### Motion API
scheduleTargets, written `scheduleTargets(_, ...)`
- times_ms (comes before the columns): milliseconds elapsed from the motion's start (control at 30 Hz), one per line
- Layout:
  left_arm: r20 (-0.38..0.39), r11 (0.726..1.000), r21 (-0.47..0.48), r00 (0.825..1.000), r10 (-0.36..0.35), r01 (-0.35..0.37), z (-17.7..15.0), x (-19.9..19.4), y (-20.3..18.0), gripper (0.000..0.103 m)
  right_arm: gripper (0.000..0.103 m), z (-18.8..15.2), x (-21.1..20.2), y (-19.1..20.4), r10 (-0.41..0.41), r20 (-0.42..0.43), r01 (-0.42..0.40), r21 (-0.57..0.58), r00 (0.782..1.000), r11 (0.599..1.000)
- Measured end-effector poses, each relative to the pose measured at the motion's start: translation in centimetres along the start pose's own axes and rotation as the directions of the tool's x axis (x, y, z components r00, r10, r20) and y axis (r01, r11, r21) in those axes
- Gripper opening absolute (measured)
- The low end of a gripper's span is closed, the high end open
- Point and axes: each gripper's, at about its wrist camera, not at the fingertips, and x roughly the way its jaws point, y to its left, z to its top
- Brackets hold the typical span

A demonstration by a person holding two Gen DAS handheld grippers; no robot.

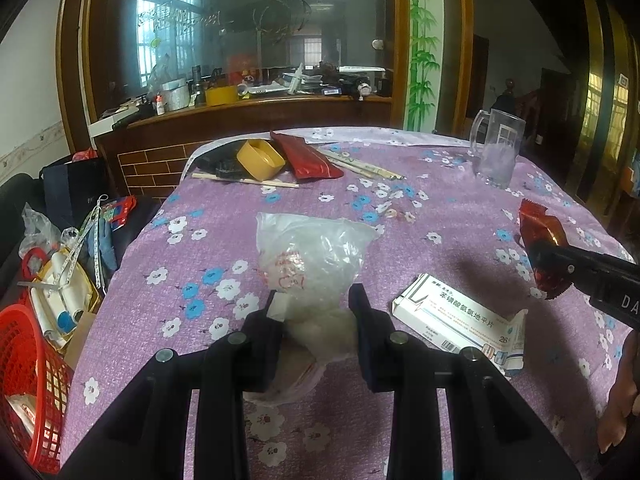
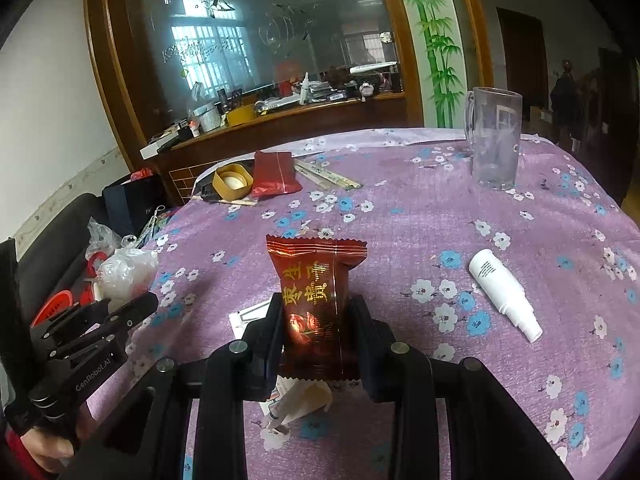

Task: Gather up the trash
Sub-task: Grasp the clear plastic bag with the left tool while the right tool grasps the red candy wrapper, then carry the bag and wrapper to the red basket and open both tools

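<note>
Two hand-held grippers over one bench (image 1: 440,208) in purple flowered cloth: left hand-held gripper (image 1: 314,304) clamped on one clear plastic bag (image 1: 312,252), right hand-held gripper (image 2: 316,312) clamped on one red wrapper (image 2: 316,300). On the bench: one medicine box (image 1: 460,316), one white bottle (image 2: 504,292), one glass mug (image 2: 494,140), one yellow tub (image 1: 260,160), one red pouch (image 1: 312,156), several chopsticks (image 1: 360,166). Beside the bench, one red basket (image 1: 28,384).

Counter (image 2: 400,216) is wearing a purple cloth w/ blue + white flowers. Lying on it: medicine box (image 1: 460,320) at near edge, white spray bottle (image 2: 504,294) on its side toward the right, clear glass mug (image 2: 494,136) standing upright at far right. Far-left cluster sitting together: yellow tub (image 1: 260,159) tipped on its side, red foil pouch (image 1: 308,156) touching it, chopsticks (image 1: 360,166) fanning out just beside pouch, dark item under the tub, can't ID.
</note>
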Motion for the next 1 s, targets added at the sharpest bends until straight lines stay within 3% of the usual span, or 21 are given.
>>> scheduleTargets(667, -0.003, 1.000, -0.008, 1.000, -0.006, 0.006, 0.0, -0.1, 0.3, 0.030, 0.035, 0.2, -0.6, -0.2, 0.020, 0.027, -0.021, 0.018, 0.999, 1.000)
scheduleTargets(1000, 0.006, 0.999, -0.014, 0.999, 0.041, -0.041, 0.4, -1.8, 0.5, 0.030, 0.035, 0.7, -1.9, 0.5, 0.067, 0.019, -0.068, 0.049, 0.998, 0.996)
